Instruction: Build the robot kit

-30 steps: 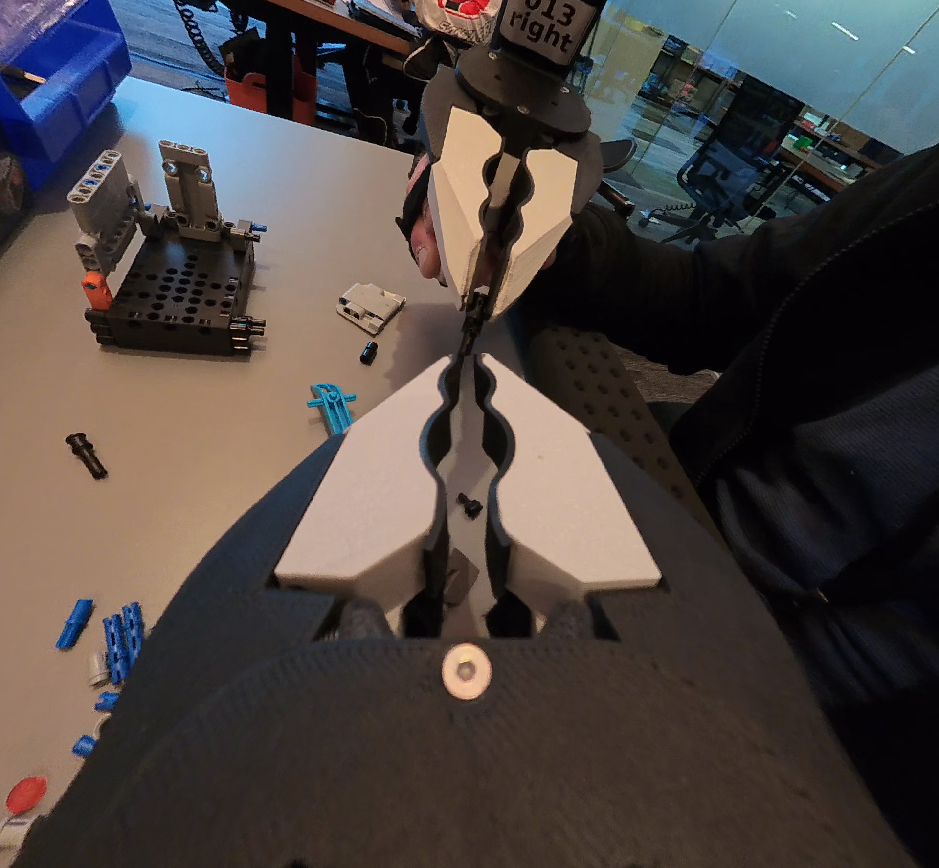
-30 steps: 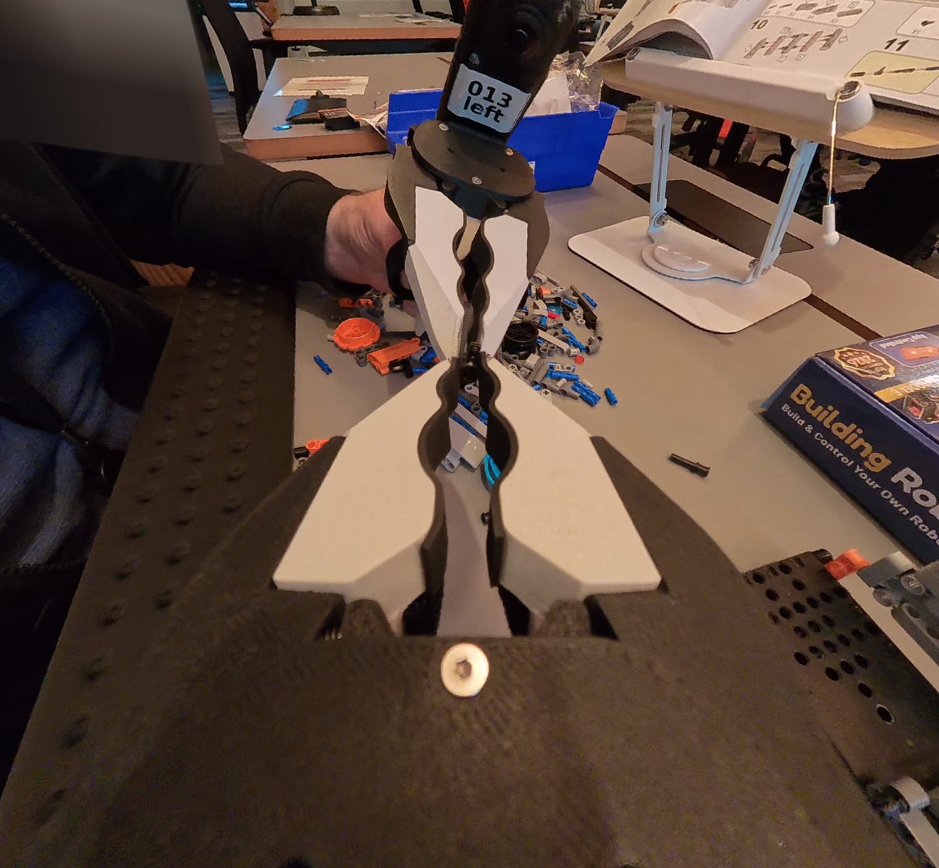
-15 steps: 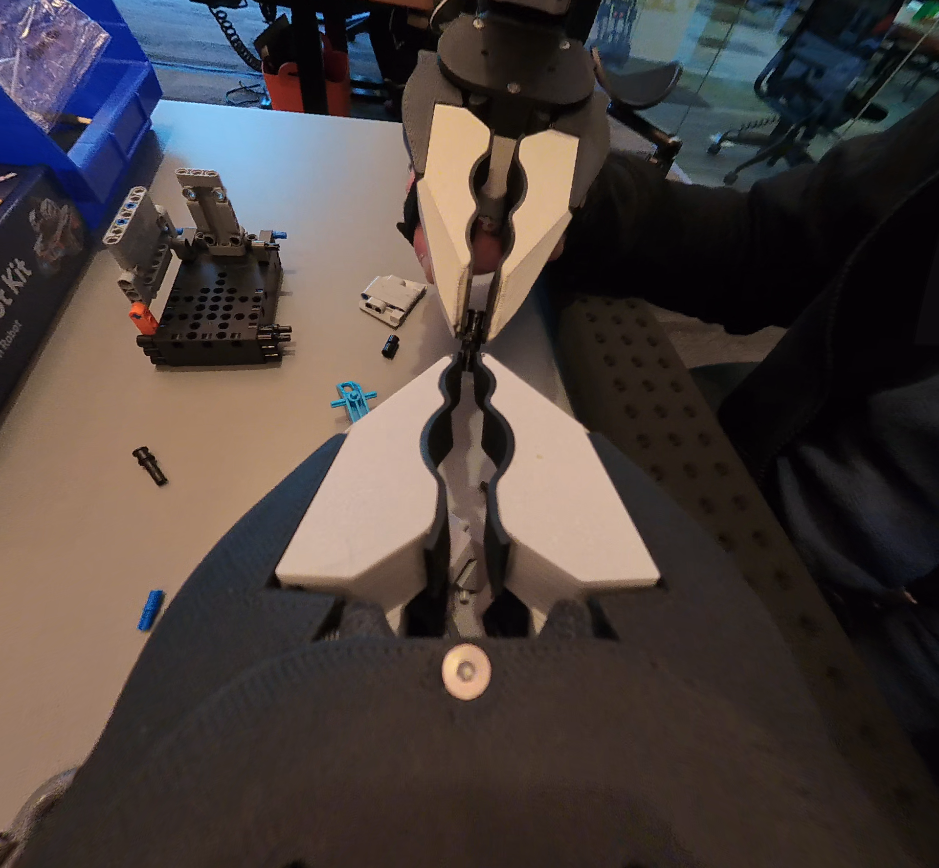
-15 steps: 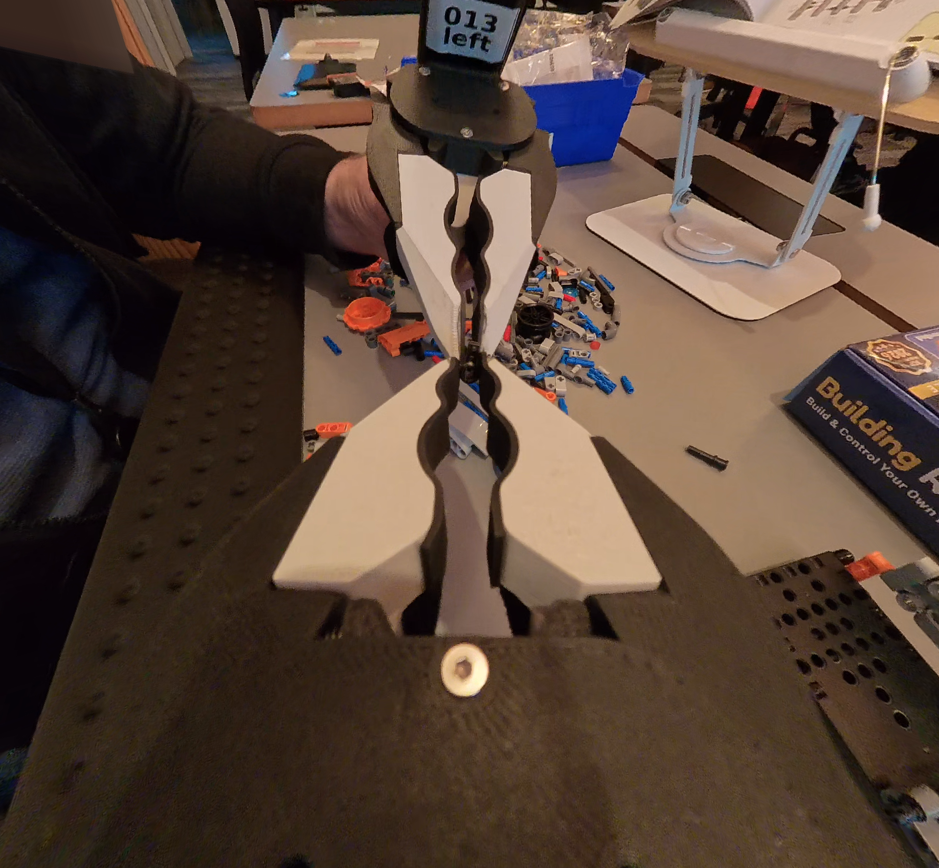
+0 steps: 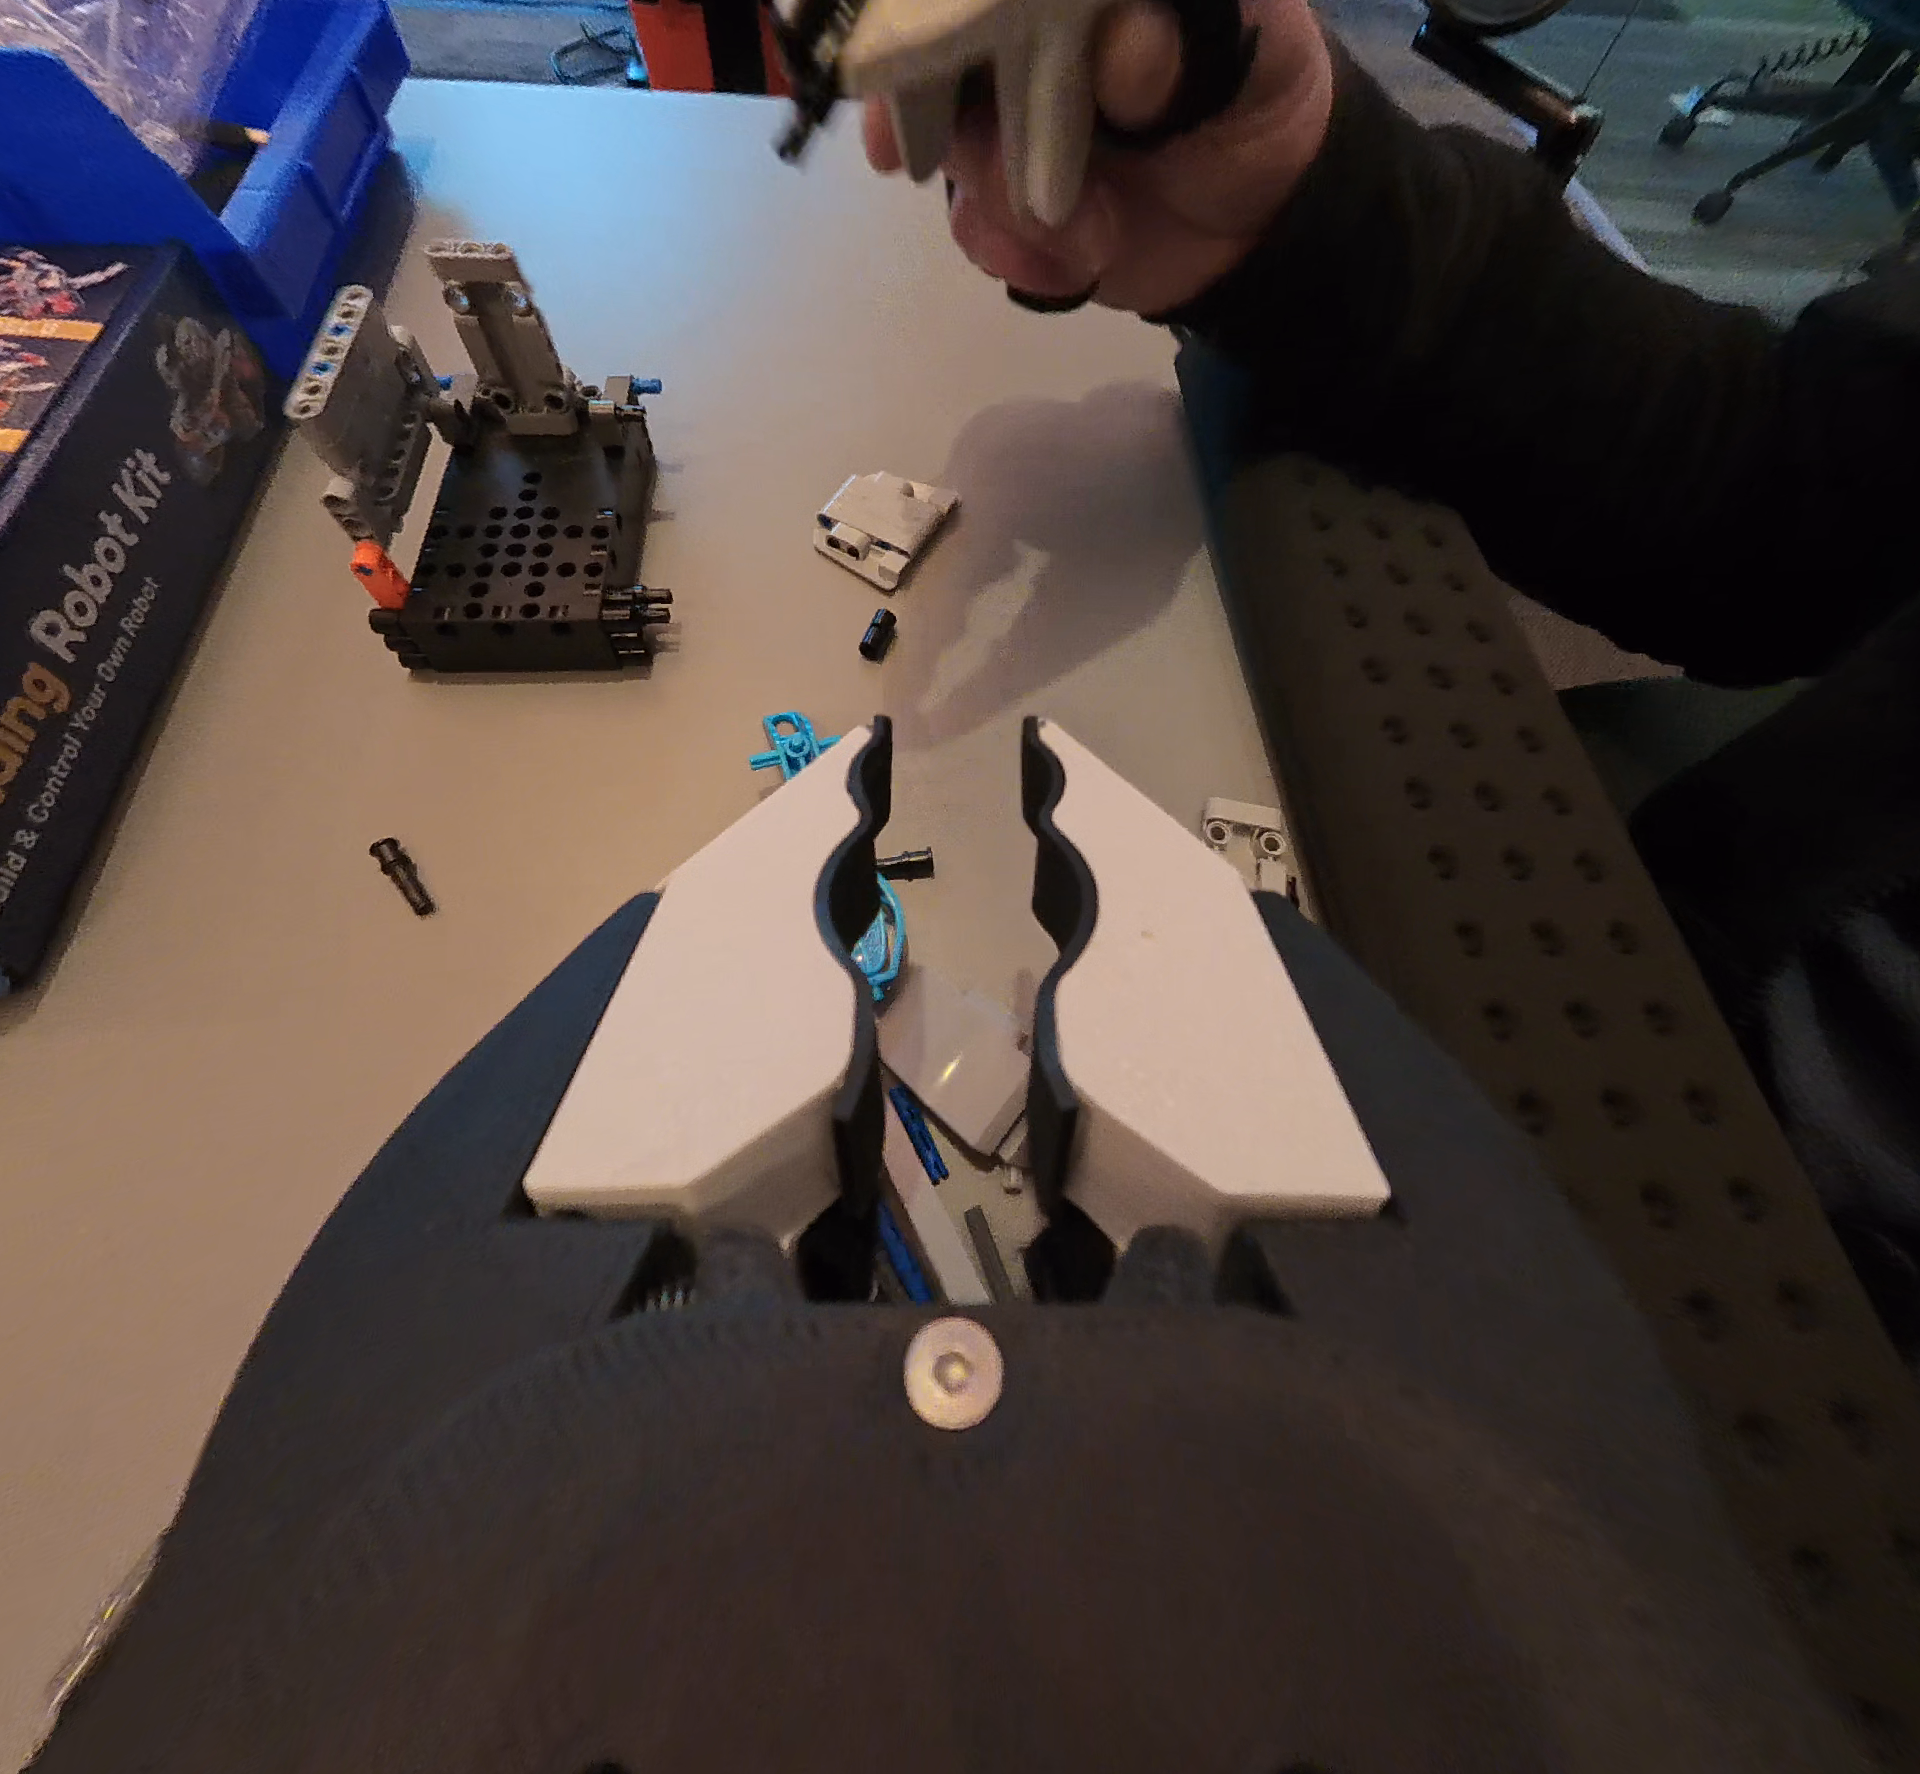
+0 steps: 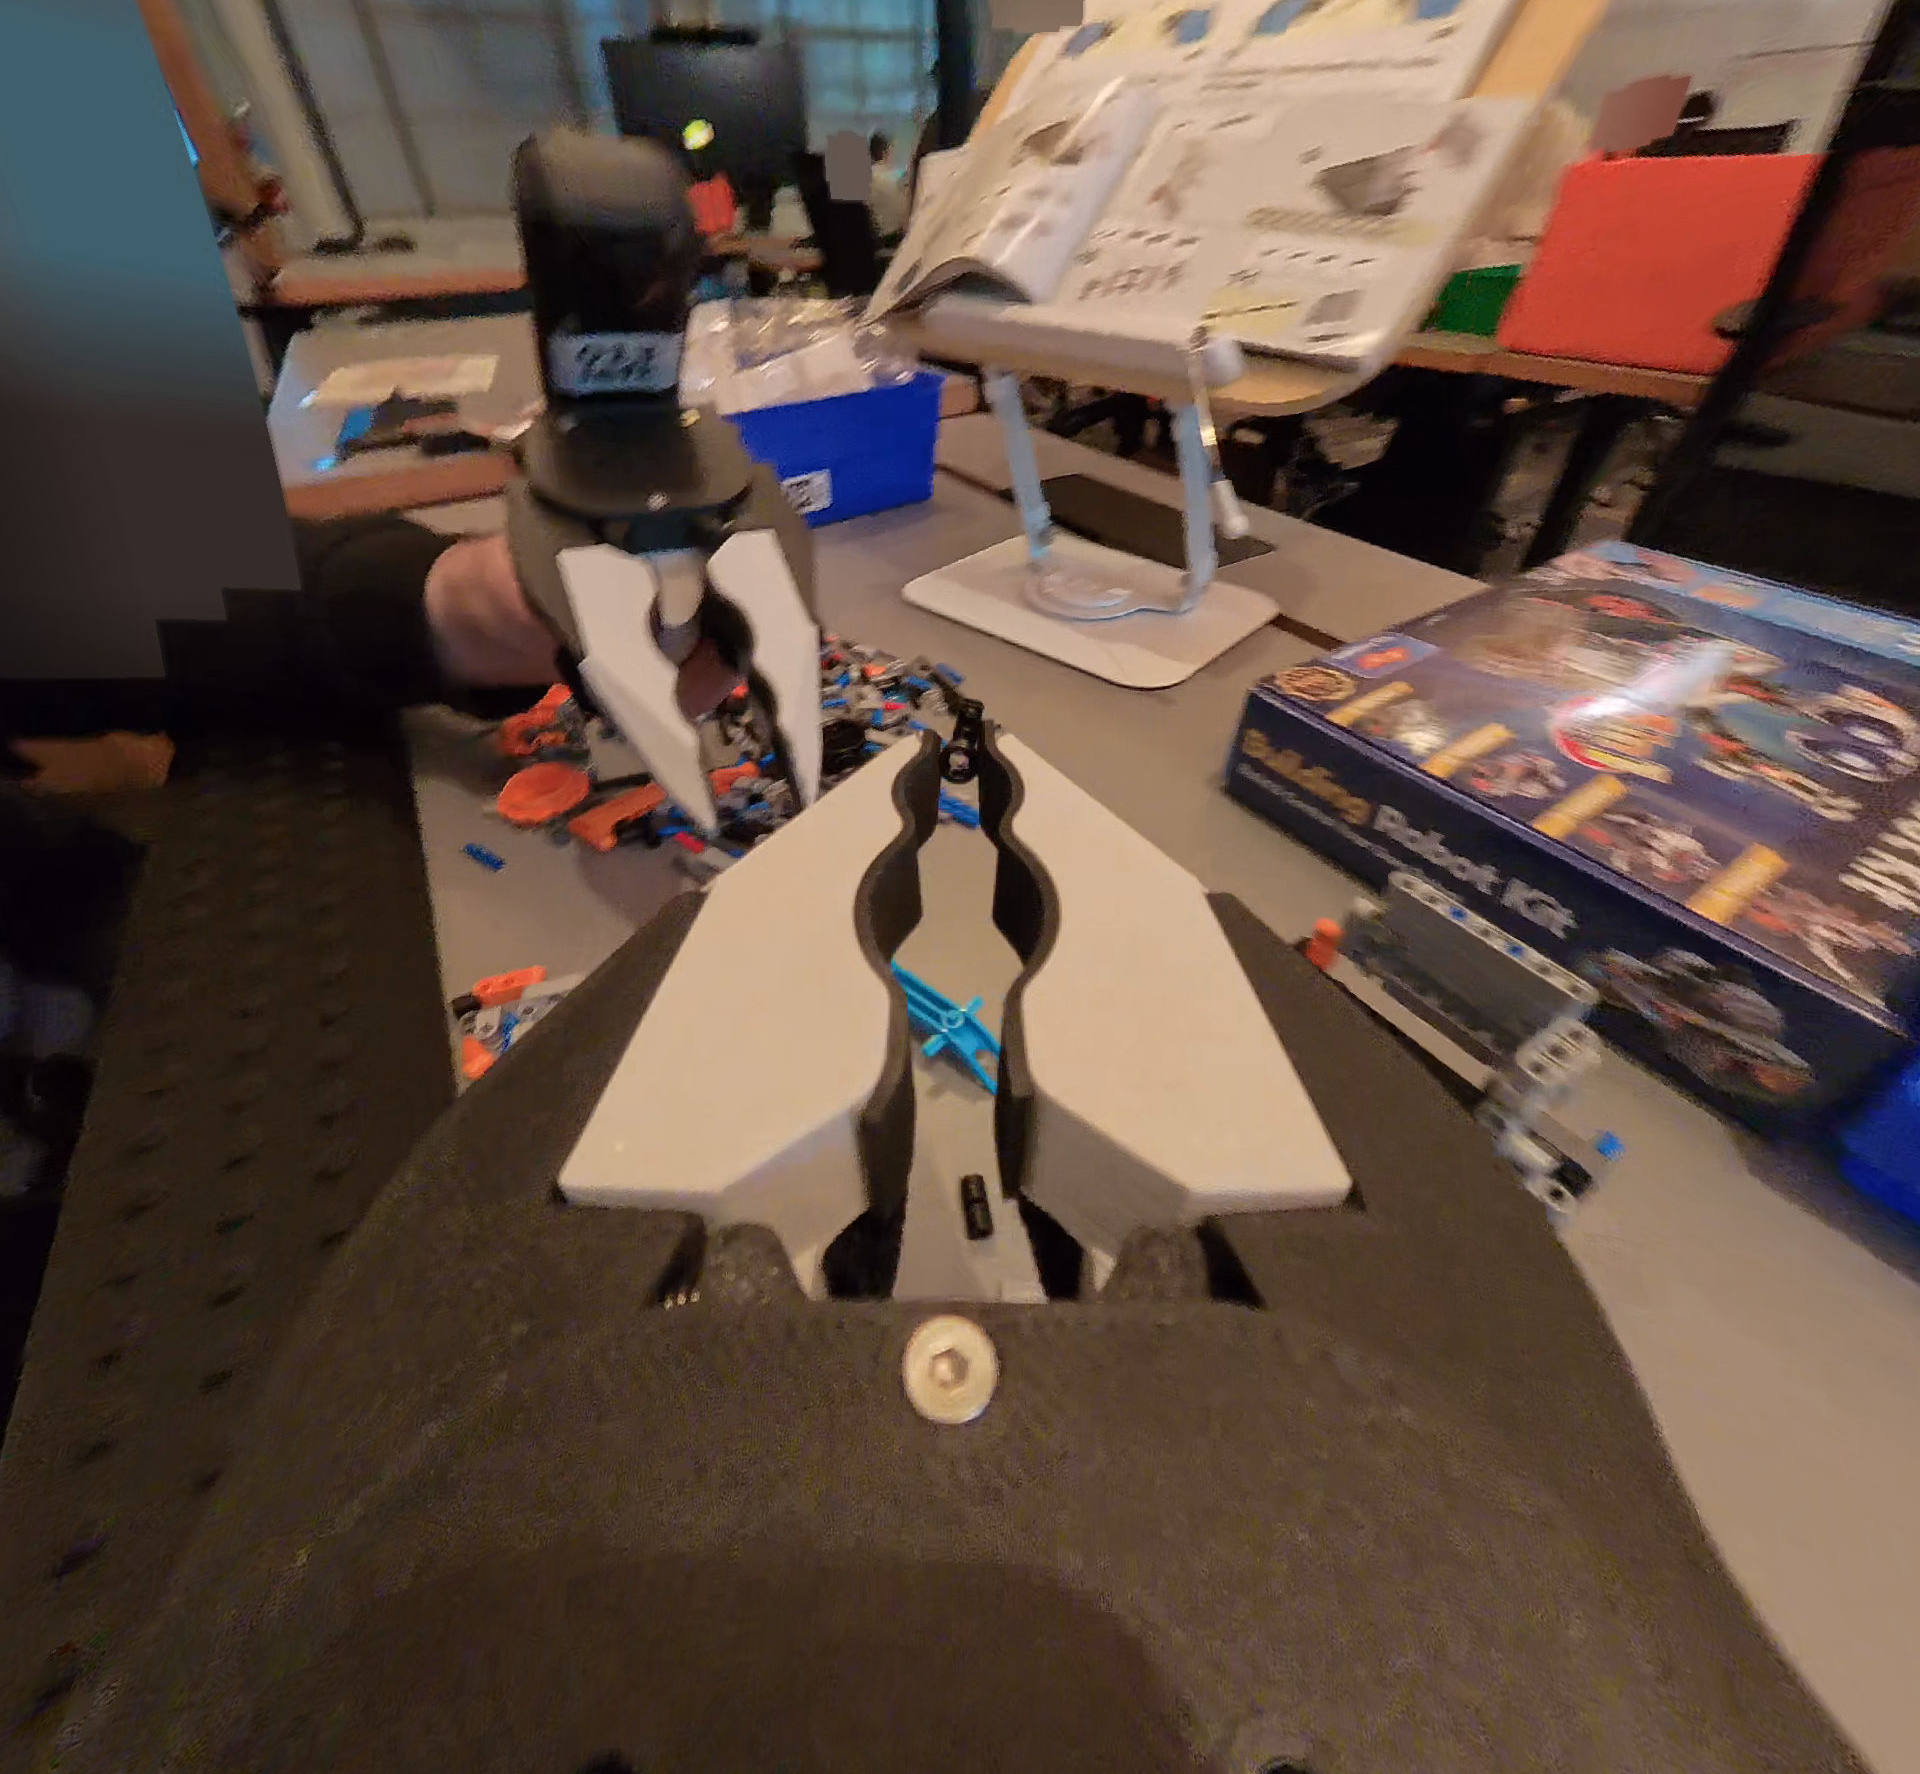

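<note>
While the left gripper [image 5: 956,737] hovers over the grey table [image 5: 312,997] with its jaws apart and empty, the right gripper [image 6: 961,753] is clamped on a small black connector [image 6: 964,735], held only at the very fingertips, so the grip looks slight. A loose black pin [image 5: 904,860] lies below and between the left jaws, with a light blue piece [image 5: 790,742] just beside the left fingertip. A black perforated base [image 5: 530,561] sits ahead to its left. A kit box [image 6: 1610,789] lies to the right gripper's right.
</note>
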Demonstrator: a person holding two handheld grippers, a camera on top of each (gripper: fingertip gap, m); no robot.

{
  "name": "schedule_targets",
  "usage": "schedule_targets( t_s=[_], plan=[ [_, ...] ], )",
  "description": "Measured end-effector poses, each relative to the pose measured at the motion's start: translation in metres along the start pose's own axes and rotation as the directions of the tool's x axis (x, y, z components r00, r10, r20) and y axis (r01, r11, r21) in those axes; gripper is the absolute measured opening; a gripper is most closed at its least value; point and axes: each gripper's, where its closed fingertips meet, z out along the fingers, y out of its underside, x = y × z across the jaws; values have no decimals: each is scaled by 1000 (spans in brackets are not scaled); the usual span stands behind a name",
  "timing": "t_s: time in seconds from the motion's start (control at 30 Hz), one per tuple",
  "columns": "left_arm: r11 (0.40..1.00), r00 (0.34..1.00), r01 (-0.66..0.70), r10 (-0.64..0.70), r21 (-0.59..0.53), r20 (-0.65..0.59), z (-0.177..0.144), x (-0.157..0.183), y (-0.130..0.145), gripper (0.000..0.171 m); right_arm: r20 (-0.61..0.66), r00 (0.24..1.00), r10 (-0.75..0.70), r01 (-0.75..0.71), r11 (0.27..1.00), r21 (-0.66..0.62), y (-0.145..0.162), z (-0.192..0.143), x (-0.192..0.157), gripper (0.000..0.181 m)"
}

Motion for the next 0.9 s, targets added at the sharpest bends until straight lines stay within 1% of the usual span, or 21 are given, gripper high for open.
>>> schedule_targets(
  t_s=[0.1,0.2,0.27,0.37,0.43,0.47,0.53,0.6,0.7,0.77,0.9],
  plan=[
    [996,999,-39,39,-82,-3,16,5,4,31,-69,997,31,-31,1000,-1,4,-11,17,4],
    [985,996,-85,87,-147,6,34,4,-1,31,-75,996,50,-49,999,12,3,-14,21,4],
    [975,994,-112,112,-194,-10,53,4,-3,30,-73,996,59,-60,998,-4,7,-13,22,4],
    [938,986,-161,165,-308,-14,84,-6,8,30,-68,996,62,-63,998,-10,8,-12,21,4],
    [897,978,-188,208,-401,7,99,-19,22,29,-70,995,67,-67,998,-6,8,-13,22,4],
    [884,976,-196,218,-426,3,104,-22,26,29,-67,995,70,-70,998,2,7,-14,22,4],
    [869,976,-188,216,-457,9,111,-25,29,25,-64,995,72,-71,997,13,5,-16,22,4],
    [853,969,-208,247,-479,19,115,-28,31,21,-60,995,74,-73,997,18,4,-16,21,4],
    [865,977,-185,212,-466,6,122,-27,30,16,-56,996,73,-71,997,24,2,-17,20,4],
    [872,981,-176,196,-458,-5,124,-25,30,5,-55,996,76,-74,997,36,0,-19,20,4],
    [885,979,-178,203,-431,14,122,-25,29,5,-53,995,85,-82,995,53,-2,-22,21,4]
  ],
)
